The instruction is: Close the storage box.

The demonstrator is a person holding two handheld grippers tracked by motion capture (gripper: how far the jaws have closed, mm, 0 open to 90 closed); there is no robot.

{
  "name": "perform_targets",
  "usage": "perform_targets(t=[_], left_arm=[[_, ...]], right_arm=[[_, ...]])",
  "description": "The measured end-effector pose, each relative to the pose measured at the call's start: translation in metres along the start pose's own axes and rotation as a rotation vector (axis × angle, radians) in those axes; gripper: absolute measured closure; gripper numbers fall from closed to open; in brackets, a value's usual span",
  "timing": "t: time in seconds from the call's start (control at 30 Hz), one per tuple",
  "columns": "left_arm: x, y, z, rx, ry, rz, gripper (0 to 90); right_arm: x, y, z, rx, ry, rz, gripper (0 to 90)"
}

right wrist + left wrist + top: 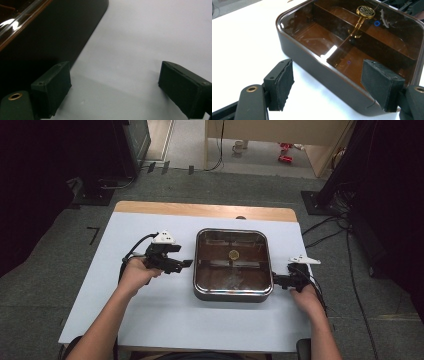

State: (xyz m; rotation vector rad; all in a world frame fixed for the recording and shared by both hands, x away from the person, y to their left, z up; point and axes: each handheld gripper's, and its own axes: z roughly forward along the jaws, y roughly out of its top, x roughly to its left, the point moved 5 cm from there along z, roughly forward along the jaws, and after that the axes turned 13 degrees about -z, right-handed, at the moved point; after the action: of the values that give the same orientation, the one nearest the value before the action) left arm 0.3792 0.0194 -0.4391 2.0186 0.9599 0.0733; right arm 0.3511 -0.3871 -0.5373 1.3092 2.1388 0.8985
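The left gripper (184, 264), jaws spread and empty, hangs just beside the left wall of the square, dark metal divided pot (233, 295) at the white table's (165, 320) middle. The right gripper (275, 281), likewise spread, flanks its right wall. Seemingly a two-sided approach; next, both must close in on the pot's walls.

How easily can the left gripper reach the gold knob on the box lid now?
Probably yes: the left gripper is open beside the box, and nothing lies over the lid between it and the gold knob.
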Motion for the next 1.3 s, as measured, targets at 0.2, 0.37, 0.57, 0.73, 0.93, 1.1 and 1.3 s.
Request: perform_targets(t=[0.2,0.37,0.57,0.73,0.93,1.1,1.3], left_arm=[[0.008,-0.01,-0.007,-0.01,0.02,-0.019,26.0],[0.015,-0.021,-0.009,-0.012,0.043,-0.028,25.6],[0.024,-0.033,-0.009,-0.012,0.064,-0.034,25.1],[0.035,-0.041,-0.009,-0.007,0.097,-0.027,24.8],[0.049,-0.05,-0.006,0.01,0.128,-0.046,24.3],[0.061,-0.057,-0.001,0.041,0.156,-0.08,24.1],[0.077,-0.064,0.002,0.042,0.204,-0.098,24.2]], right_arm=[[0.0,0.0,0.0,0.0,0.0,0.0,10.3],[0.0,0.0,0.0,-0.001,0.0,0.0,10.3],[0.0,0.0,0.0,0.0,0.0,0.0,10.3],[0.0,0.0,0.0,-0.002,0.001,0.001,10.3],[0.0,0.0,0.0,-0.002,0.002,0.002,10.3],[0.0,0.0,0.0,-0.001,0.001,0.0,10.3],[0.0,0.0,0.0,-0.001,0.001,0.0,10.3]])
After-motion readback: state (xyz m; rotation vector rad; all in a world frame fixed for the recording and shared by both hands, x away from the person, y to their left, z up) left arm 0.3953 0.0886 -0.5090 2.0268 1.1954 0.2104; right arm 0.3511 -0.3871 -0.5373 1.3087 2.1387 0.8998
